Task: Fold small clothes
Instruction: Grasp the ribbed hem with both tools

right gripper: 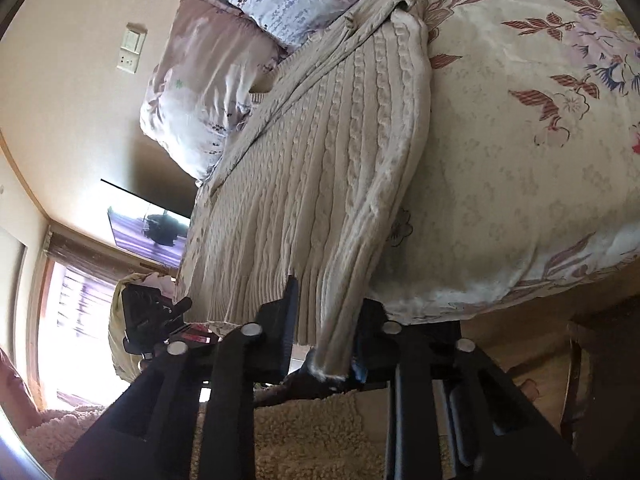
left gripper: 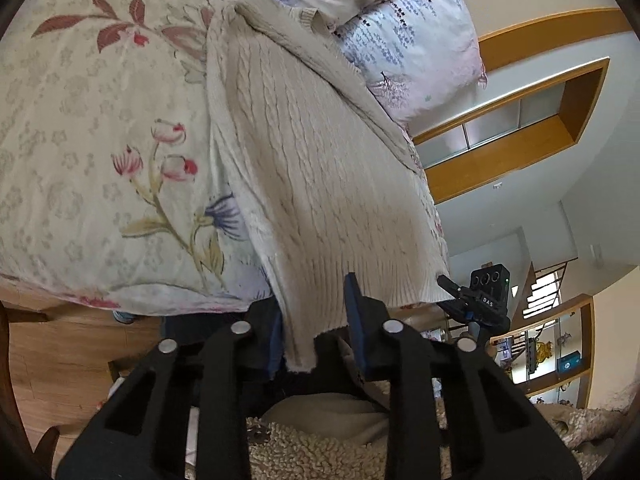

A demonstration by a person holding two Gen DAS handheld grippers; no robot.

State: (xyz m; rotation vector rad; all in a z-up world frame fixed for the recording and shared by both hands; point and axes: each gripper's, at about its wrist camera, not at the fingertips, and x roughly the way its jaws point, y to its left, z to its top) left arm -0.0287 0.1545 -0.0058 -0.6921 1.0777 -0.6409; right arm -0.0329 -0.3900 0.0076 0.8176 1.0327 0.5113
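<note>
My left claw (left gripper: 316,316) has its blue-padded jaws closed in on one bottom corner of the cream cable-knit sweater (left gripper: 304,168), the hem pinched between them. My right claw (right gripper: 326,320) is clamped on the other bottom corner (right gripper: 332,344), where the knit bunches into a thick fold. From both corners the sweater runs up toward twelve o'clock, lying flat along the bed's edge.

Under it is a pale floral bedspread (left gripper: 80,140) printed with red leaves and pink buds; in the left view it fills nine to eleven o'clock, in the right view one to three. A lilac-patterned pillow (left gripper: 420,40) sits by the sweater's far end. In the left view, wooden-framed shelving (left gripper: 520,120) fills the wall at two o'clock and a staircase (left gripper: 548,280) shows at four. In the right view there is a light switch (right gripper: 132,48) at ten o'clock, a wall-mounted screen (right gripper: 152,228) at nine and a bright window (right gripper: 72,312) at eight. A wooden floor (left gripper: 60,360) lies below the bed, and shaggy beige fleece (right gripper: 312,432) lies at six.
</note>
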